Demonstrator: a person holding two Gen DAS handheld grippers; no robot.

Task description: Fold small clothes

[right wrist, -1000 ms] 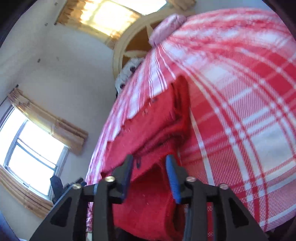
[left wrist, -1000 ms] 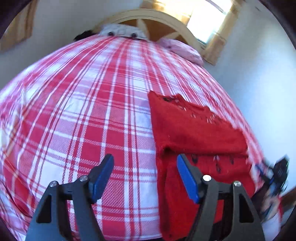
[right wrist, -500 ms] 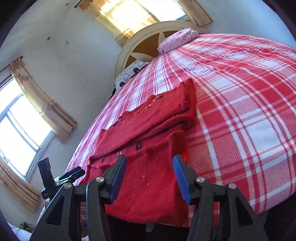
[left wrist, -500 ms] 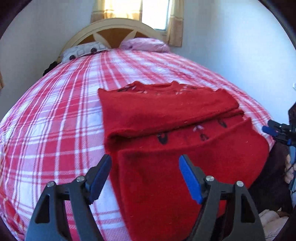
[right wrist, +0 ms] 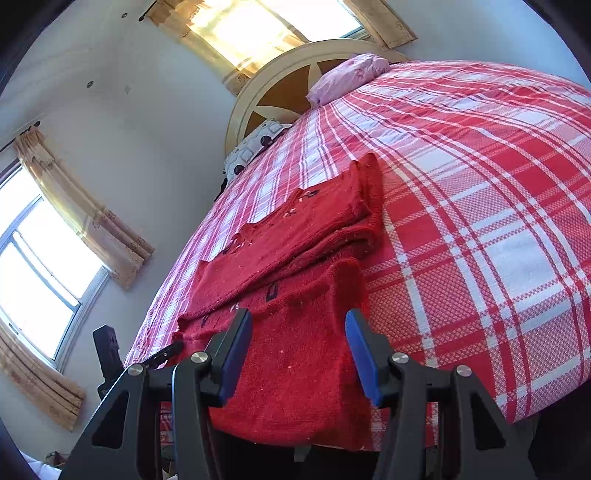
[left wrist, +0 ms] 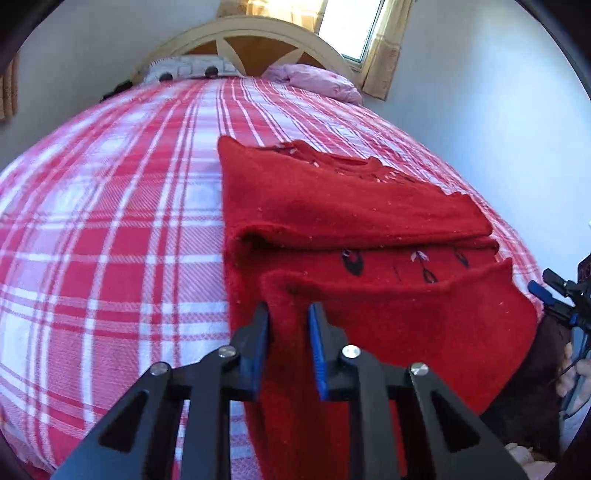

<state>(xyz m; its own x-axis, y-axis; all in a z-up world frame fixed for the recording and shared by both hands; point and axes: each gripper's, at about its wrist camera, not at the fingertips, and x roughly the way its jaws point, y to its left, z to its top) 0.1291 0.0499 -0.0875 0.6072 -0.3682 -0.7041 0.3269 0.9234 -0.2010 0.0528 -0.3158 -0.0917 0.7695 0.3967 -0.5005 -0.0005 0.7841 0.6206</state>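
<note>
A red knitted sweater (left wrist: 351,206) lies on the red-and-white plaid bed (left wrist: 110,221), its top part folded down and its hem hanging over the near edge. My left gripper (left wrist: 289,308) is closing its jaws on the hem's left corner, and the blue pads (left wrist: 258,343) pinch a raised fold of fabric. The right gripper (right wrist: 299,315) is open in front of the hem's other corner, with the sweater (right wrist: 295,236) lying beyond its fingers and untouched. Each gripper shows at the edge of the other's view: the right gripper (left wrist: 554,299) and the left gripper (right wrist: 162,356).
A curved wooden headboard (left wrist: 240,33), a pink pillow (left wrist: 314,79) and a patterned pillow (left wrist: 192,68) lie at the bed's far end. A white wall runs close along the sweater's side. Curtained windows (right wrist: 37,258) sit behind. A person's hand (left wrist: 580,373) holds the right gripper.
The left gripper came down toward the hem and its jaws went from wide apart to pinching the fabric's corner. The right gripper shifted early, spread slightly, then stayed put.
</note>
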